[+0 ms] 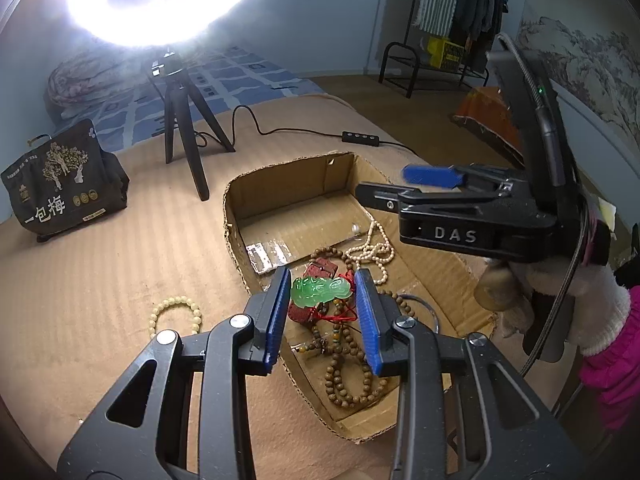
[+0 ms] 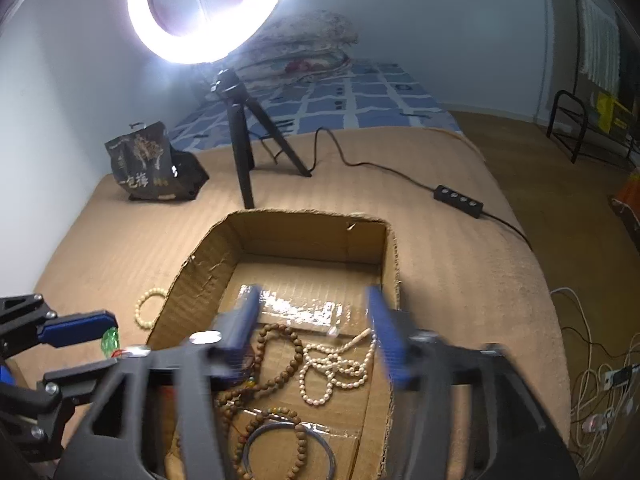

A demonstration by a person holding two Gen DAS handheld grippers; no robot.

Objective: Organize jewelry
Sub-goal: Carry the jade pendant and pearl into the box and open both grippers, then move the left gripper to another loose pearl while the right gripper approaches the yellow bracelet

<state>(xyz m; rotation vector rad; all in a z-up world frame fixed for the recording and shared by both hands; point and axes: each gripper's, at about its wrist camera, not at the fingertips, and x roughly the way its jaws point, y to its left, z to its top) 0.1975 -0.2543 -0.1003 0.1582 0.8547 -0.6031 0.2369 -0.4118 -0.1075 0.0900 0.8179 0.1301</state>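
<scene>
Green jade pendant point(image 1: 321, 290), trailing a red cord, sits between the blue pads of the left gripper point(image 1: 323, 312), which closes on it from both sides above the cardboard box point(image 1: 280, 184). Right gripper point(image 2: 316, 334) hangs over the box with jaws spread wide and nothing held; brown bead strands point(image 2: 280, 360) and a pearl necklace point(image 2: 332, 368) lie on the floor below.
</scene>
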